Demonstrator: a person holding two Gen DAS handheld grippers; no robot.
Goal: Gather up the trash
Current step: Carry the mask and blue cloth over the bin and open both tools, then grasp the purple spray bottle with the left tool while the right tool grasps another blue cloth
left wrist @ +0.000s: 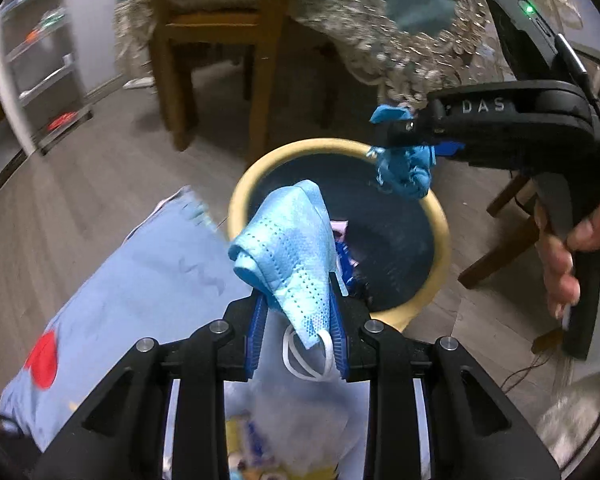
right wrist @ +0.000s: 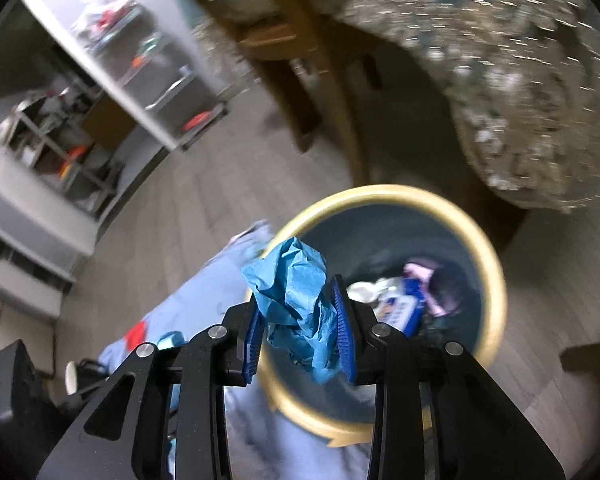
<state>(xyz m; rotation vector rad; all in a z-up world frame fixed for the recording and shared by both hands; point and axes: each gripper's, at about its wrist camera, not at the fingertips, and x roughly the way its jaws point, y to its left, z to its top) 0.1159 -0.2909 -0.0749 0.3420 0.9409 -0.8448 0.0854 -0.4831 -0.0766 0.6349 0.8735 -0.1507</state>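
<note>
My left gripper (left wrist: 298, 312) is shut on a light blue face mask (left wrist: 288, 252), held above the near rim of a round bin with a yellow rim (left wrist: 252, 184) and dark inside. My right gripper (right wrist: 300, 320) is shut on a crumpled blue glove (right wrist: 296, 296) and holds it above the bin's near left rim (right wrist: 496, 280). In the left wrist view the right gripper (left wrist: 396, 136) hangs over the bin's far right rim with the blue glove (left wrist: 404, 168) dangling from it. Several pieces of trash (right wrist: 400, 304) lie in the bin's bottom.
A light blue cloth with a red spot (left wrist: 120, 300) lies on the wooden floor left of the bin. A wooden chair (left wrist: 216, 40) and a table with a lace cloth (left wrist: 420, 52) stand behind the bin. A white shelf unit (left wrist: 36, 64) stands at far left.
</note>
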